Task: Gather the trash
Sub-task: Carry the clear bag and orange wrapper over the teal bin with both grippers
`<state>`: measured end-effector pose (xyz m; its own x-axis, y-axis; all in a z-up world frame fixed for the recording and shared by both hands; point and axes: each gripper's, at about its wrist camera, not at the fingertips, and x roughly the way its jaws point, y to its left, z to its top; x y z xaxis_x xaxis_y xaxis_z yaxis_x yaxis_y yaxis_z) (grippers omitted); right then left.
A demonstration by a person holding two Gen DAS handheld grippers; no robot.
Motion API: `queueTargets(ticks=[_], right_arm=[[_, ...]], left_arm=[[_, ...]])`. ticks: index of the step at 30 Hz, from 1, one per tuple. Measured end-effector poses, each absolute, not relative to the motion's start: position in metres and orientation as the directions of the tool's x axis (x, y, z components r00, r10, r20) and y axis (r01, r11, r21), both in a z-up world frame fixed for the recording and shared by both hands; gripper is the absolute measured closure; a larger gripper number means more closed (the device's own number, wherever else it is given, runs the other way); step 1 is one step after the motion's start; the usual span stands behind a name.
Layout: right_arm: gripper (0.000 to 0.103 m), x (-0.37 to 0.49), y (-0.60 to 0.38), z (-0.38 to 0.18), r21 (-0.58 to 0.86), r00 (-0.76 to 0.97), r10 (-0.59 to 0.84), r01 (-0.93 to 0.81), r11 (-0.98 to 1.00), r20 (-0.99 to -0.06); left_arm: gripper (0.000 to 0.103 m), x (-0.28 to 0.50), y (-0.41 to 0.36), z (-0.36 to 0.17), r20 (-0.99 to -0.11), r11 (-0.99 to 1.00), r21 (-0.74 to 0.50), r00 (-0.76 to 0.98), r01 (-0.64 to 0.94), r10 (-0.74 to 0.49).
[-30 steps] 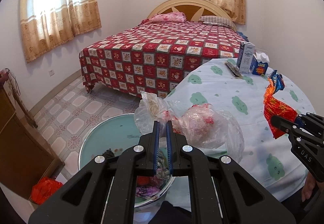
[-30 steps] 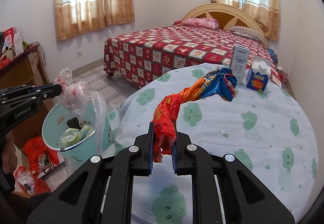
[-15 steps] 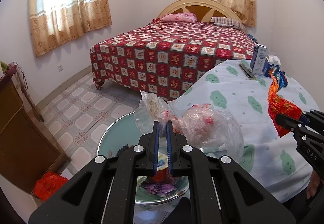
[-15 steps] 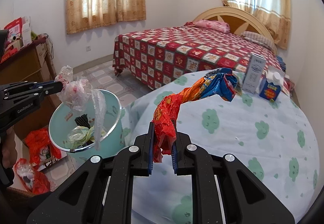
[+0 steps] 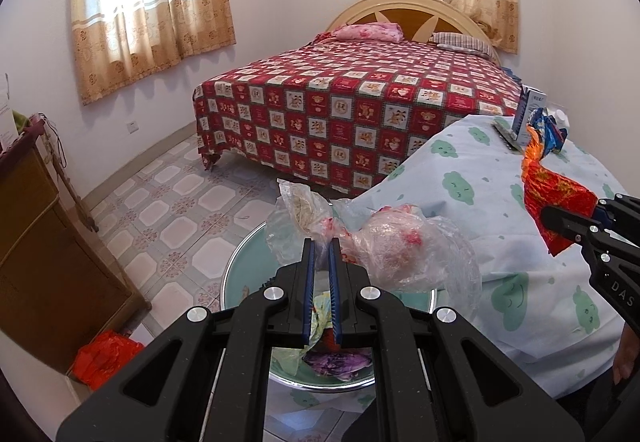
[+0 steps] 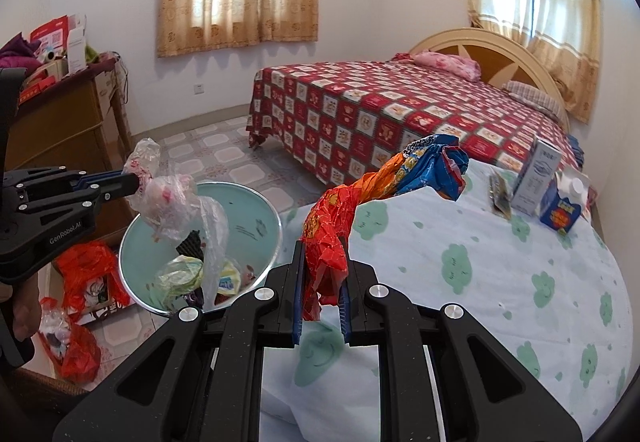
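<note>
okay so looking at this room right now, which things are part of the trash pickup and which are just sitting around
Part of the job:
clear plastic bag, clamped in the left gripper
red snack wrapper, clamped in the right gripper
teal bin

Just lying about:
white carton
blue carton
bed

Red wrapper (image 6: 326, 238) in right tongs (image 6: 321, 296)

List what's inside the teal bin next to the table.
The teal bin holds crumpled green-white wrappers, something black and a purple wrapper. The clear plastic bag in the left claw hangs over it, hiding part of the contents.
</note>
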<state>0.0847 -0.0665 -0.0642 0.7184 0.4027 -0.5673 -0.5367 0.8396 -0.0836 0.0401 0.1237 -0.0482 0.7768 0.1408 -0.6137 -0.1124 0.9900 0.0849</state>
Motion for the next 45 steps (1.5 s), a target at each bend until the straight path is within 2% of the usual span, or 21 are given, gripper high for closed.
queueTargets(ticks=[45], right_arm=[[0.088, 0.089, 0.0, -0.072, -0.126, 0.655, 0.469, -0.65, 0.749, -0.592]], left_arm=[[0.096, 0.03, 0.188, -0.055, -0.626, 0.966, 0.073, 0.743, -0.248, 0.238]])
